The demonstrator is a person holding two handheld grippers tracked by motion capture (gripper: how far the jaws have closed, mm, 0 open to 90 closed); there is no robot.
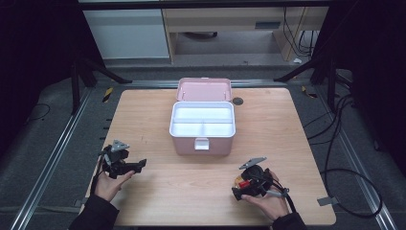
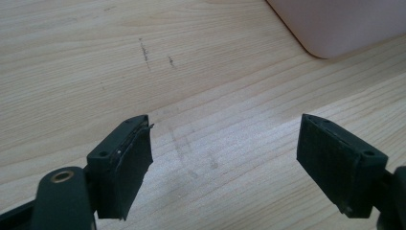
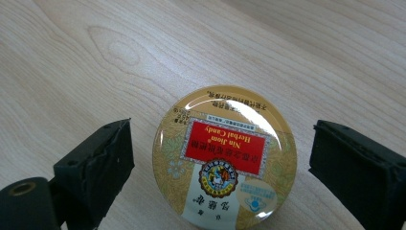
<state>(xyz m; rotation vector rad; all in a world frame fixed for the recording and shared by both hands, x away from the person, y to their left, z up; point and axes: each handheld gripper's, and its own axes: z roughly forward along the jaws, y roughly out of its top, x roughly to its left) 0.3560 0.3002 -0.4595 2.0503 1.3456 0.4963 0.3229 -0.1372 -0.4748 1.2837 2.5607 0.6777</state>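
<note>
Item: round, flat, gold-coloured metal candy tin [image 3: 224,158] with a red label, lying lid-up on the pale wooden table [image 1: 268,129], near and to the front right of the pink plastic storage box [image 1: 202,128] as seen from the person's side. Right gripper [image 3: 220,158]: jaws spread wide, one on either side of the tin and clear of its rim, nothing gripped. Left gripper [image 2: 222,158]: jaws likewise wide apart over bare tabletop, to the front left of the box, holding nothing. Box: lid [image 1: 204,89] thrown back, white divided tray [image 1: 203,120] with its compartments vacant, front latch [image 1: 201,143] hanging. Judged step: closing on the tin for transfer into the tray. Risks: the tin's low, smooth, curved side gives the flat pads little purchase, so an off-centre closure would likely squirt it sideways across the table; jaws set too high would close over the lid edge and lose it on lifting; a tilted carry may catch the box rim.
</note>
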